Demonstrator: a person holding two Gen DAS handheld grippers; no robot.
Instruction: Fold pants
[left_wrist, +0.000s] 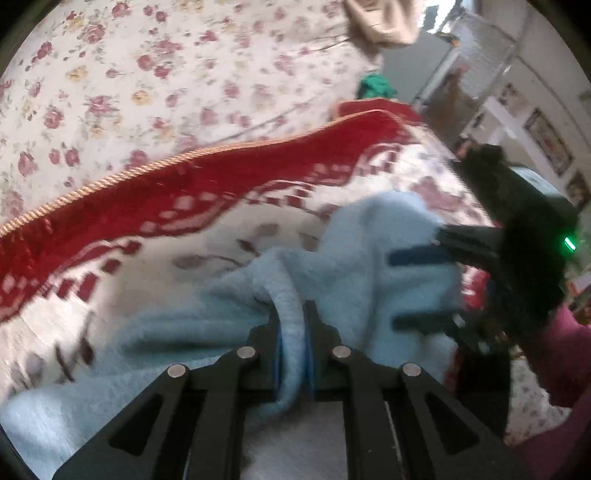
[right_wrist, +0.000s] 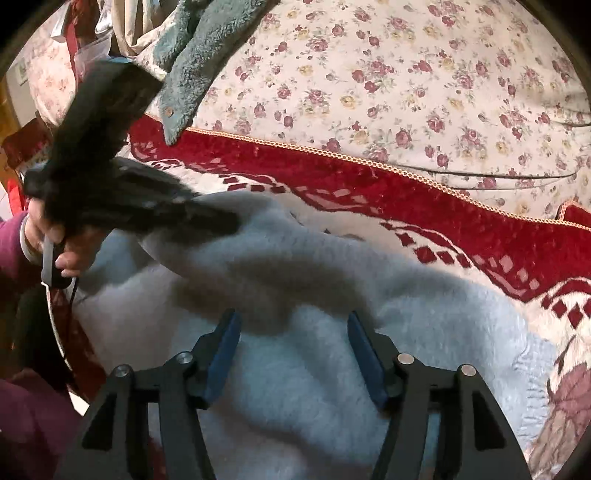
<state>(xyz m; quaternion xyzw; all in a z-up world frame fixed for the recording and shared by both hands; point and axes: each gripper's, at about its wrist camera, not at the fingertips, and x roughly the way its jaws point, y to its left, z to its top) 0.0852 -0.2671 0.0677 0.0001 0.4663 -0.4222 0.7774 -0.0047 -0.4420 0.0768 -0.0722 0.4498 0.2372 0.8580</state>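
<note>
Left gripper: jaws clamped narrow on a fold of the light blue fleece pants, which lie bunched on the red-and-white blanket over the flowered bed sheet. Right gripper: jaws apart, w/ pants below & between them, pads not pressing. Teal garment at far edge.

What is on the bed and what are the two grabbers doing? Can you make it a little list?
pants: light blue, fluffy, rumpled on the blanket
blanket: red and white, over a flowery sheet
left gripper: shut on a fold of the pants
right gripper: open above the pants, nothing pinched
other cloth: teal fuzzy piece at the far edge
</note>
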